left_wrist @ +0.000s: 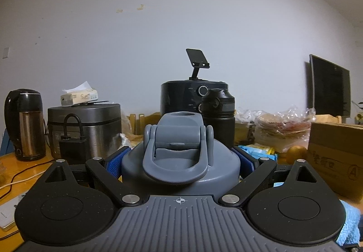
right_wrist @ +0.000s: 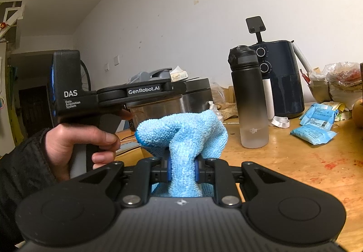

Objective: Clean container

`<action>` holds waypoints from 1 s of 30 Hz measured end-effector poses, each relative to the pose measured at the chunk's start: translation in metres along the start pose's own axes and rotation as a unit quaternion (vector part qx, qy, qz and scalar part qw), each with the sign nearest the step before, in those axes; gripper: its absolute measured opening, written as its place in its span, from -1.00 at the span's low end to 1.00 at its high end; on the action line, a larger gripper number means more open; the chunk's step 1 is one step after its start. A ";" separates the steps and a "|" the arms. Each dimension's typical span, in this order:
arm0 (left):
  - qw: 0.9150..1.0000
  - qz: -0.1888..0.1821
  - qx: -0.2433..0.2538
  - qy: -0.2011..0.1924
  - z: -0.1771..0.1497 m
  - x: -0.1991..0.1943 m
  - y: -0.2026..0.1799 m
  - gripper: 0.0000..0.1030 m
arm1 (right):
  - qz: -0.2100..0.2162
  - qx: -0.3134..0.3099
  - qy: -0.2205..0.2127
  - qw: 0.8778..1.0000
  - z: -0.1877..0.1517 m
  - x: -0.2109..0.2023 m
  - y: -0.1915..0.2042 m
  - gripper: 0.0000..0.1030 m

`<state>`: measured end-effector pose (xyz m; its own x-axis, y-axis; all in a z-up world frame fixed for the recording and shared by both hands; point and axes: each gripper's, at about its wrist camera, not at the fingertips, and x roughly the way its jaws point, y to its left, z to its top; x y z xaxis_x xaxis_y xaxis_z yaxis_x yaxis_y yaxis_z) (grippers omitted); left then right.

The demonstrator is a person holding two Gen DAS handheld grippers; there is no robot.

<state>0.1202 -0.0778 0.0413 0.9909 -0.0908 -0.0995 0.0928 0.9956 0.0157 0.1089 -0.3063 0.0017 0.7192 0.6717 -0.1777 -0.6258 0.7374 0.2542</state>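
While the left wrist view looks level across a cluttered wooden table (left_wrist: pixel 34 168), the left gripper (left_wrist: pixel 180 159) has its two blue-padded fingers (left_wrist: pixel 116 162) pressed against either side of a grey container (left_wrist: pixel 180 161), just under its lid; the jaws are clamped on it, one pad on each flank; the lid's loop handle is folded down toward the camera, and its round spout opening faces up at the far side. Behind the container stands a black bottle (left_wrist: pixel 218 113), and behind that a dark air fryer (left_wrist: pixel 181 95) with a phone stand (left_wrist: pixel 197 60) on top; to the left sit a rice cooker (left_wrist: pixel 90 125) with a tissue pack (left_wrist: pixel 79 95) on its lid and a dark kettle (left_wrist: pixel 23 125); to the right lie a cardboard box (left_wrist: pixel 335 156) and a dark monitor (left_wrist: pixel 329 88); a patch of blue cloth (left_wrist: pixel 350 227) shows at the lower right edge.

From the right wrist view, the right gripper (right_wrist: pixel 181 170) pinches a light blue cloth (right_wrist: pixel 183 136) between its blue pads, the bunched fabric rising above the fingertips; to the left, a hand (right_wrist: pixel 74 145) in a dark sleeve grips the handle of the other gripper (right_wrist: pixel 145 91), seen side-on, with the grey container's lid (right_wrist: pixel 149 75) showing just above it; whether the container rests on the table cannot be told. The black bottle (right_wrist: pixel 249 98) stands near on the right, the air fryer (right_wrist: pixel 283 79) beyond it, and blue packets (right_wrist: pixel 317 125) lie farther right.
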 end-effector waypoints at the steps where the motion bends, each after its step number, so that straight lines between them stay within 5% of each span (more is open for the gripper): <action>1: 1.000 -0.003 0.000 0.001 0.000 0.000 0.001 0.84 | 0.000 0.000 0.000 1.000 0.000 0.000 0.000 -0.70; 30: 0.990 -0.137 0.010 0.012 -0.001 0.007 0.030 0.84 | 0.002 0.005 0.000 1.000 0.000 0.002 0.000 -0.70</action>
<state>0.1294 -0.0487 0.0401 0.9256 -0.3569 -0.1261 0.3603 0.9328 0.0039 0.1103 -0.3052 0.0014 0.7167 0.6749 -0.1759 -0.6262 0.7337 0.2636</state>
